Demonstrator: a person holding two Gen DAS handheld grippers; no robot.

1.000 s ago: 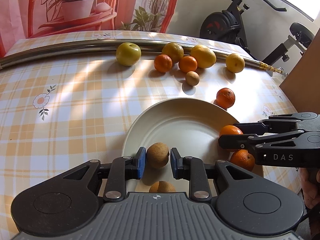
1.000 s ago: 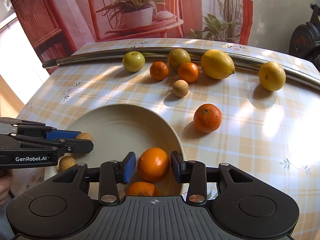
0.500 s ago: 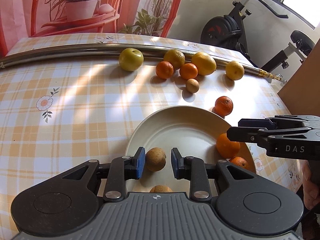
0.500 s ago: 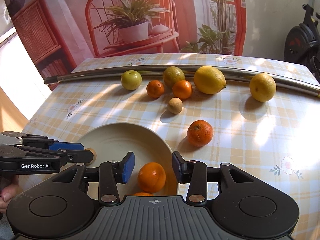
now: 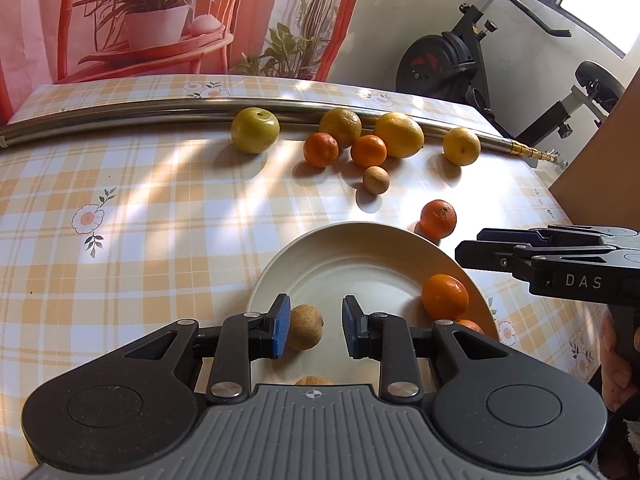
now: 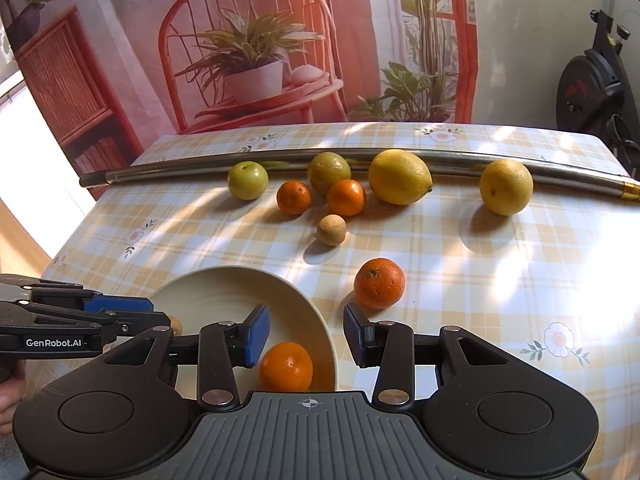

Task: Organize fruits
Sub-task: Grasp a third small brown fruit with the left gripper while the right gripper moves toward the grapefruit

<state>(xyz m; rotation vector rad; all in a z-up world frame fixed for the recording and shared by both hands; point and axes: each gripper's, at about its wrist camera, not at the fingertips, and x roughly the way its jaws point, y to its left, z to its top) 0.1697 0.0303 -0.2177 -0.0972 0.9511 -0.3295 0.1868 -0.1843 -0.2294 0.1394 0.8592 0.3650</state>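
Tongs: both wide, empty | left view only: second longan [image 5: 313, 380] on plate [image 5: 352, 248]

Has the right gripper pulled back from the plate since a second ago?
Yes. The right gripper has lifted up and back: the orange on the plate now sits below its open fingers, no longer between them.

My fingertip pads [image 6: 256, 334] are blue on black arms. Plate [image 5: 360, 248]: plain cream. Tablecloth [image 5: 160, 208]: yellow-orange and white check with small white flowers. On the plate: orange mandarin [image 5: 445, 297], tan-brown round fruit [image 5: 305, 327]. On the cloth: yellow-green fruit [image 5: 255, 130], yellow lemon [image 5: 399, 135], deeper orange mandarin [image 5: 438, 219]. Metal rod [image 5: 120, 114]: silver.
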